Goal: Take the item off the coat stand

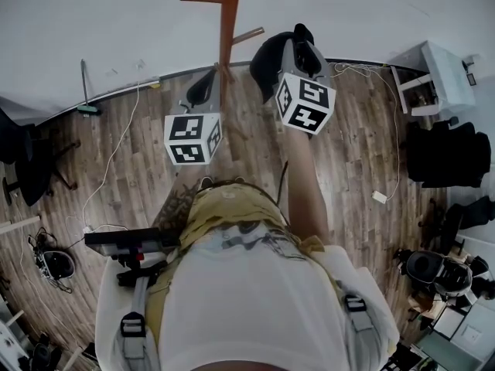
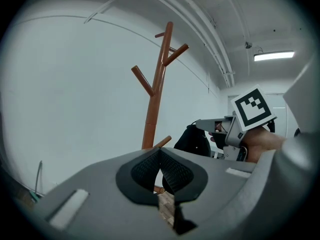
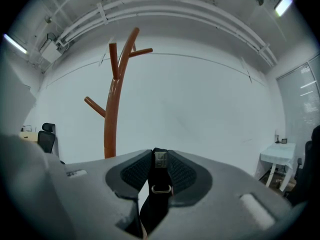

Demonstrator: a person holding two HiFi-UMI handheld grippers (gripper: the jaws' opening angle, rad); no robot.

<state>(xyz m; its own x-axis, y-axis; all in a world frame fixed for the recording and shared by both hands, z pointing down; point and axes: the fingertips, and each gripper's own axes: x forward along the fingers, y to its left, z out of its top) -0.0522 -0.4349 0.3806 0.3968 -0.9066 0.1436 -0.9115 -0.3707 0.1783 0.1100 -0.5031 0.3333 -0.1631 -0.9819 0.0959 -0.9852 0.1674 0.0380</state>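
Office or laboratory workroom. A wood-plank floor (image 1: pixel 363 161) meets a bare white wall (image 1: pixel 116 29). A black swivel chair (image 3: pixel 46 136) stands at the left wall and a small white table (image 1: pixel 433 76) in the far right corner. Loose cables (image 1: pixel 116 153) trail across the planks. Strip light (image 2: pixel 273 56) and exposed conduit (image 3: pixel 165 6) run overhead. A wooden coat stand (image 1: pixel 228 22) stands by the wall.

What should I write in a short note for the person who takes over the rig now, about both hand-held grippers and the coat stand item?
Left hand-held gripper: shut, empty.
Right hand-held gripper: shut on the strap of the black bag.
Coat stand: the pegs in view are bare, and the bag hangs beside it, apparently clear.
Done: the bag looks to be off the stand.
Left: probably only to carry it away and put it down.
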